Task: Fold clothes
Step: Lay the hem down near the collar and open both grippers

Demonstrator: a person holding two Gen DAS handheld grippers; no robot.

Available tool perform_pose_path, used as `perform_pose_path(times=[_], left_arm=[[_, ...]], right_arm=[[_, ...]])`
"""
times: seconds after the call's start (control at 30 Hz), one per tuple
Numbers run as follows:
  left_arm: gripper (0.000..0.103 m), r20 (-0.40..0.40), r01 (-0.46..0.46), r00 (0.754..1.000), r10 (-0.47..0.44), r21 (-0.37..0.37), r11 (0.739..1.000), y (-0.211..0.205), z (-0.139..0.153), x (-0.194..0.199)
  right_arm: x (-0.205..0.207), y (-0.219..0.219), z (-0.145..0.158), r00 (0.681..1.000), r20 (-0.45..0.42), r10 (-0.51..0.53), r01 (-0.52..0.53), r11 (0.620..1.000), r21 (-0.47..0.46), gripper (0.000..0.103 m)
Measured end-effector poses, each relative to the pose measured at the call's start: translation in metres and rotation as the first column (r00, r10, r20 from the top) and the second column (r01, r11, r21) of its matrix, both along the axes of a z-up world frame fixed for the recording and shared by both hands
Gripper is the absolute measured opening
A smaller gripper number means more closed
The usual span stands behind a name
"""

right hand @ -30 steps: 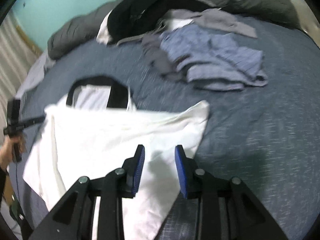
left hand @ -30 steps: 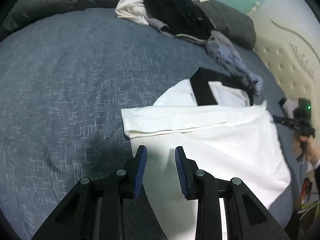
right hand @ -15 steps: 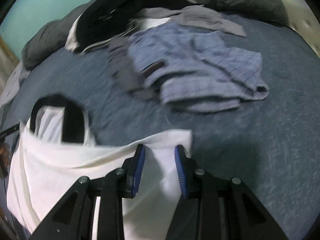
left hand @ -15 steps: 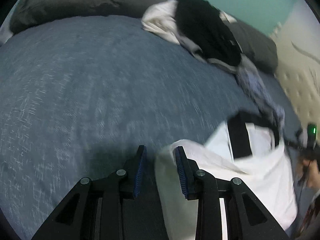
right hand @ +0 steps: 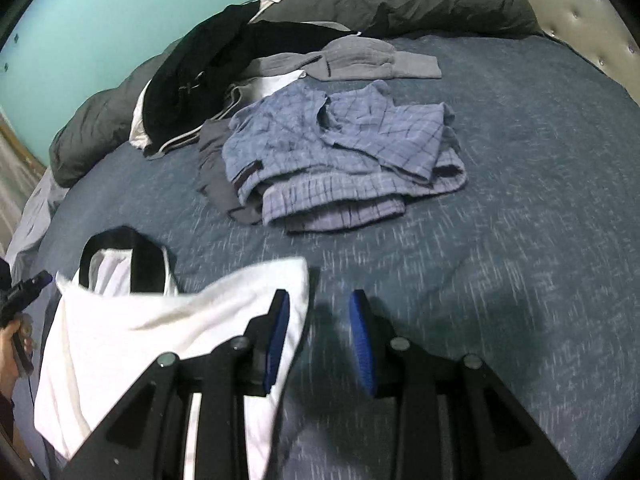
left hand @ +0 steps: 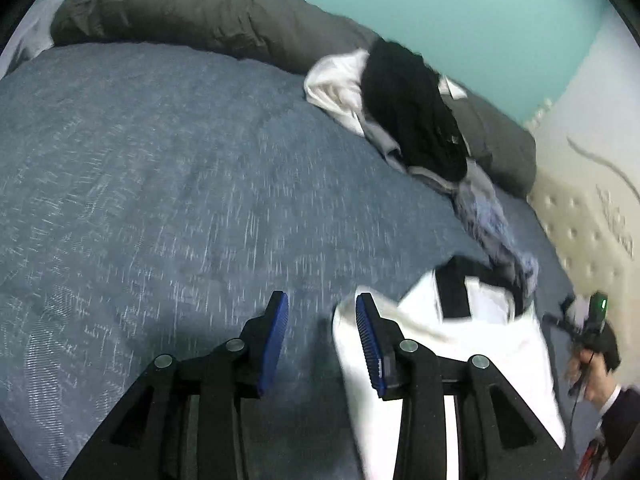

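A white garment with a black collar (left hand: 472, 344) lies partly folded on the blue bedspread (left hand: 160, 208). My left gripper (left hand: 322, 340) is open and empty, just left of the garment's near left corner; the right finger overlaps the cloth edge. In the right wrist view the white garment (right hand: 132, 340) lies at lower left. My right gripper (right hand: 318, 340) is open and empty, just right of the garment's right corner, with its left finger over the cloth edge.
A blue checked garment (right hand: 340, 160) lies crumpled beyond the white one. A black and white pile (left hand: 408, 108) and grey clothes (right hand: 352, 60) sit by the dark grey duvet roll (left hand: 192, 12). A padded headboard (left hand: 592, 208) is at the right.
Both grippers have moved outward from above the white garment to its two corners. The views have tilted up toward the far side of the bed.
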State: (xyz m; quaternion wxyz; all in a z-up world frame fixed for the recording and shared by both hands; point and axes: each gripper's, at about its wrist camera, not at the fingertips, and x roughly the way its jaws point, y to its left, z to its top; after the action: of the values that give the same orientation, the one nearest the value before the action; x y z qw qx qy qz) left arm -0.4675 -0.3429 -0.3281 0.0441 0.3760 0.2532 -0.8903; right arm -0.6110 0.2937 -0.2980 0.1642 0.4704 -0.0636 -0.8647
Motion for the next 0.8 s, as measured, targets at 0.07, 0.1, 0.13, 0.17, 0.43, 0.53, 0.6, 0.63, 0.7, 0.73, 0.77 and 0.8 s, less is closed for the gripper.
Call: perform_pose_path(times=[0.07,0.1,0.13,0.17,0.43,0.53,0.6,0.63,0.7,0.73,0.77,0.8], left_arm=[[0.038,0.03,0.03,0.999,-0.03,-0.015,0.999,0.008,-0.006,-0.008],[0.038,0.045,0.046,0.998,-0.045,-0.023,0.999,0.011,-0.009,-0.012],[0.038,0.061,0.061,0.996,-0.059,-0.03,0.998,0.015,-0.012,-0.016],[0.039,0.076,0.076,0.994,-0.074,-0.037,0.996,0.019,-0.015,-0.02],[0.039,0.09,0.072,0.994,-0.069,-0.028,0.997,0.021,-0.025,-0.046],[0.039,0.069,0.02,0.997,-0.021,0.018,1.0,0.009,-0.024,-0.05],[0.039,0.067,-0.01,0.998,0.009,0.015,1.0,0.003,-0.022,-0.049],[0.039,0.065,-0.008,0.998,0.007,0.017,1.0,0.002,-0.02,-0.048],[0.04,0.068,0.003,0.998,-0.004,0.015,1.0,0.002,-0.018,-0.047],[0.042,0.075,0.014,0.997,-0.014,0.01,1.0,0.003,-0.018,-0.045],[0.045,0.081,0.024,0.996,-0.025,0.015,1.0,0.004,-0.019,-0.044],[0.047,0.086,0.034,0.996,-0.036,0.019,0.999,0.005,-0.02,-0.042]], right_arm=[[0.002,-0.009,0.0,0.999,0.001,0.036,-0.036,0.999,0.009,0.031],[0.002,-0.015,0.0,0.999,-0.003,0.053,-0.053,0.999,0.006,0.031],[0.002,-0.02,0.001,0.998,-0.006,0.069,-0.069,0.998,0.003,0.031],[0.002,-0.026,0.001,0.996,-0.009,0.085,-0.085,0.996,0.0,0.031],[-0.027,-0.057,-0.013,0.994,0.032,0.107,-0.11,0.99,0.09,0.031],[-0.042,-0.049,-0.009,0.999,0.01,0.046,-0.047,0.996,0.082,0.031],[-0.048,-0.04,-0.006,1.0,0.005,0.0,0.0,0.998,0.065,0.031],[-0.048,-0.035,-0.005,1.0,0.01,-0.013,0.013,0.998,0.053,0.031],[-0.046,-0.027,-0.006,1.0,0.024,-0.019,0.019,0.999,0.039,0.031],[-0.044,-0.023,-0.007,0.999,0.03,-0.019,0.018,0.999,0.035,0.031],[-0.04,-0.018,-0.009,0.999,0.037,-0.022,0.021,0.999,0.031,0.031],[-0.037,-0.012,-0.01,0.999,0.042,-0.032,0.031,0.999,0.018,0.031]])
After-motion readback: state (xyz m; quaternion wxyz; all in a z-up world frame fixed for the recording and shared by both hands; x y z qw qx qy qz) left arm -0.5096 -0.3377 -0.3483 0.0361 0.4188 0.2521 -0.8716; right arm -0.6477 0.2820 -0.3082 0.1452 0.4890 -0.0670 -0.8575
